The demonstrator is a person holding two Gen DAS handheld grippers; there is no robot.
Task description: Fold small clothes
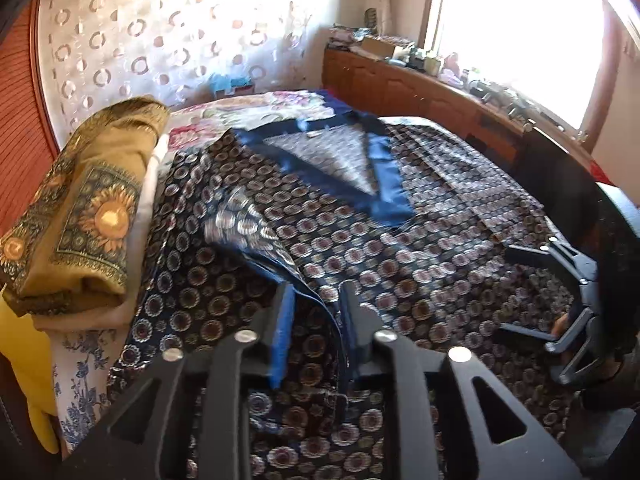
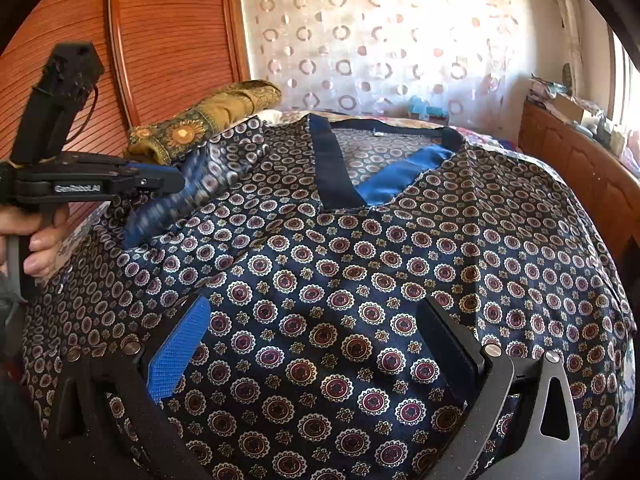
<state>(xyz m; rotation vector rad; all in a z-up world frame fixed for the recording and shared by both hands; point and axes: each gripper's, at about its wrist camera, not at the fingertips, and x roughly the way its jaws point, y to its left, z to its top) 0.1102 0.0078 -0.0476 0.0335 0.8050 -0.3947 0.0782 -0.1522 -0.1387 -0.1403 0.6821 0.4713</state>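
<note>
Left tool pinching shirt sleeve edge for inward fold; right tool spread wide, hovering above shirt front on bed.

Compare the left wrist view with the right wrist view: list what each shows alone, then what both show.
Left wrist only: the bright window and a yellow cloth at the left edge.

Right wrist only: the person's left hand gripping the handle, and the whole left gripper from the side.

Both: the patterned navy shirt spread on the bed, its sleeve lifted by the left gripper, the folded sunflower cloth, the circle-print curtain, and the open right gripper.
</note>
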